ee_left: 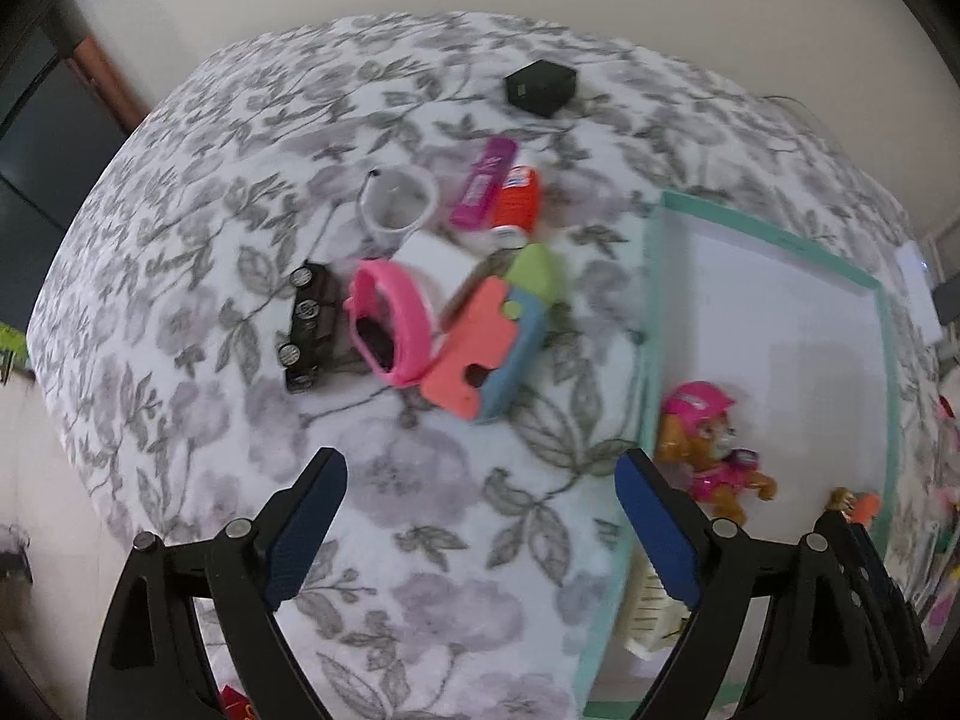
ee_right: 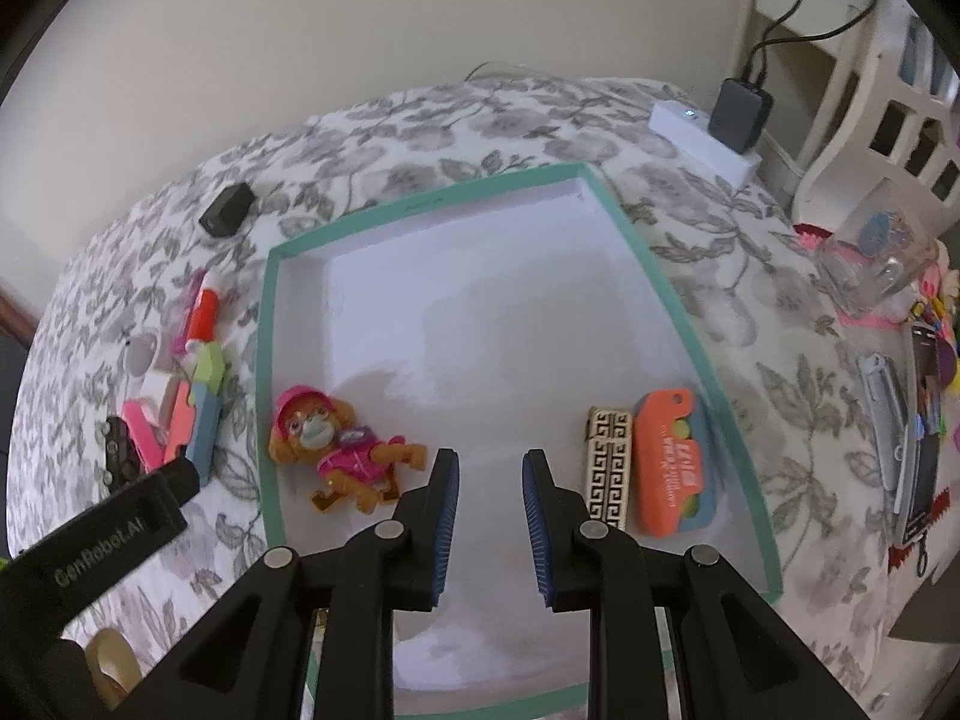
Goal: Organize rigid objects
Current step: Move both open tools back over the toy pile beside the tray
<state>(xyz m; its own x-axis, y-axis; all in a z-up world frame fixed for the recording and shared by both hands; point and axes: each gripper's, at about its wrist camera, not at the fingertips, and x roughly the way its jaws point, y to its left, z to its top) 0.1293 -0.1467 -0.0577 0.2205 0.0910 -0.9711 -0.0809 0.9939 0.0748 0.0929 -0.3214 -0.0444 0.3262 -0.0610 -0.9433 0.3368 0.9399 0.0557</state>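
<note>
Nearest you, over the flowered cloth [ee_left: 420, 540], your left gripper [ee_left: 480, 516] stands with its jaws spread wide and nothing between them. Just to its right, your right gripper [ee_right: 489, 516] hangs over the near end of the teal-rimmed tray [ee_right: 267, 396]; its jaws are drawn close with only a narrow gap and nothing in it.

Inside the tray, the pup figure in the pink helmet [ee_right: 336, 450] lies by the left wall. By the right wall a patterned box [ee_right: 609, 468] lies beside an orange and blue case [ee_right: 672, 462], the two touching or very nearly so. The rest of the tray floor is bare.

Left of the tray, a loose heap waits on the cloth: a black toy car [ee_left: 306, 330], a pink band [ee_left: 390, 324], an orange, blue and green toy [ee_left: 492, 336] and a white box [ee_left: 432, 264] under them. Beyond these stand a white cup [ee_left: 399, 204], a magenta tube [ee_left: 483, 183] and an orange bottle [ee_left: 516, 201], though blur makes those last two hard to name surely.

Farthest off, a small black box [ee_left: 540, 87] sits alone near the wall.
</note>
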